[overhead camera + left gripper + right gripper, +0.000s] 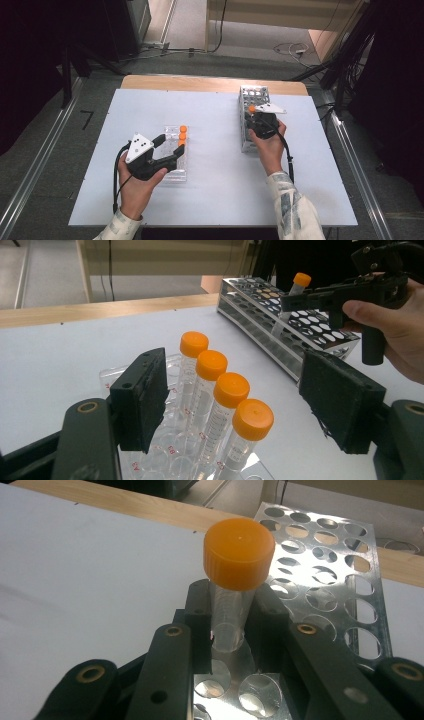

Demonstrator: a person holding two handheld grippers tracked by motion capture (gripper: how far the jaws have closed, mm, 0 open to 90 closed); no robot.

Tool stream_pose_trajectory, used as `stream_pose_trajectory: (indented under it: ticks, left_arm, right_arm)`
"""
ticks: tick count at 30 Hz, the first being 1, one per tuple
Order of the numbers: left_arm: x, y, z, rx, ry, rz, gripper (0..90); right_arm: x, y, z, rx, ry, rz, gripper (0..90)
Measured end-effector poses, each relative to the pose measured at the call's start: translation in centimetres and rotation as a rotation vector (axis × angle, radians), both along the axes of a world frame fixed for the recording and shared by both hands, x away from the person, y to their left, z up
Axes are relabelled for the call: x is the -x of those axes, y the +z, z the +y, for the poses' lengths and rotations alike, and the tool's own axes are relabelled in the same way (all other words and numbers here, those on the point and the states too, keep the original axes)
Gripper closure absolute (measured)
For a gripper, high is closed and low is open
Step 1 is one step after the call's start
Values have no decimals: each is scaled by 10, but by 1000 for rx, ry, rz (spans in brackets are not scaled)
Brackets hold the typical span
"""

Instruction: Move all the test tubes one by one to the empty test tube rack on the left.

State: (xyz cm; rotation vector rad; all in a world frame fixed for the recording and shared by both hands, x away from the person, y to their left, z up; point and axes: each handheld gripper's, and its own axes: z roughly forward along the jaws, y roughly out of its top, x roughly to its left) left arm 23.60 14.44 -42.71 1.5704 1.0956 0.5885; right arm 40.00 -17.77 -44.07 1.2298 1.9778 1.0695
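One orange-capped clear plastic tube [235, 590] is clamped by the right gripper [231, 630] over the perforated metal rack [330, 585]; four tubes [222, 405] are left in the clear tray [175, 172], straddled untouched by the wide-open left gripper [235, 405].

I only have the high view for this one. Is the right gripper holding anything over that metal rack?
Observer: Yes. The right gripper is shut on a clear tube with an orange cap, its foot in a hole of the metal rack.
Operator: And the left gripper, has it taken a tube?
Observer: No. The left gripper stands open, its pads either side of a row of four orange-capped tubes without touching them.
Operator: What holds those four?
Observer: A clear plastic tray with red lettering beside its holes.
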Motion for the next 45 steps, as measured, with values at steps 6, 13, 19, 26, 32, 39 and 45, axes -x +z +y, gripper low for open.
stream_pose_trajectory:
  ticks: [6,13,19,26,32,39,45]
  left_arm:
    - [0,0,0,1,1,-1,280]
    - [0,0,-1,-1,1,1,281]
    - [1,0,0,1,2,-1,280]
    - [1,1,0,4,4,-5,280]
    - [2,2,-1,3,4,-8,280]
    - [3,4,-3,5,-1,-15,277]
    - [4,4,-3,4,-2,-17,277]
  right_arm:
    - [3,9,-3,-6,2,-9,718]
    - [8,20,-5,-16,13,-38,719]
    - [14,32,-9,-30,21,-62,719]
    - [26,45,-14,-50,51,-90,720]
    - [42,52,-14,-58,98,-103,719]
    - [62,53,-10,-53,171,-103,719]
    - [78,53,-4,-50,224,-104,720]
